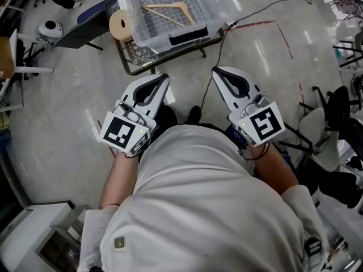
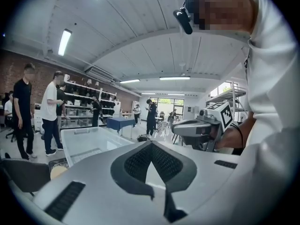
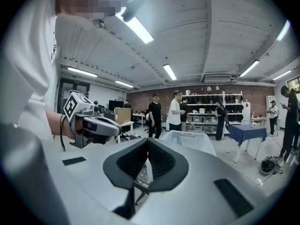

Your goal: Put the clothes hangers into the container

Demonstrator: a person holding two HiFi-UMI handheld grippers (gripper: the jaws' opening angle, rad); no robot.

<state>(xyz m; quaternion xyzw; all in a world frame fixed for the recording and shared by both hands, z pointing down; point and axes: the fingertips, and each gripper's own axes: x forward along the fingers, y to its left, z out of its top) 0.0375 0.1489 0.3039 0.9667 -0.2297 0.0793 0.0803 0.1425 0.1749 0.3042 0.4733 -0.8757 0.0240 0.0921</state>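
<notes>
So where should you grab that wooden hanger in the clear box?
Probably one wooden arm of the hanger, close to its bend, coming straight down from above. It lies flat on the floor of the open-topped container, whose walls would likely block a sideways approach.

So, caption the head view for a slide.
Left gripper and right gripper, shut and empty, before container holding a wooden hanger.

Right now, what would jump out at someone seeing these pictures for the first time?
A clear plastic container sits at the head view's top centre, with one wooden hanger lying inside it. Nearer the person, the left gripper and the right gripper are held side by side, both shut and empty.
</notes>
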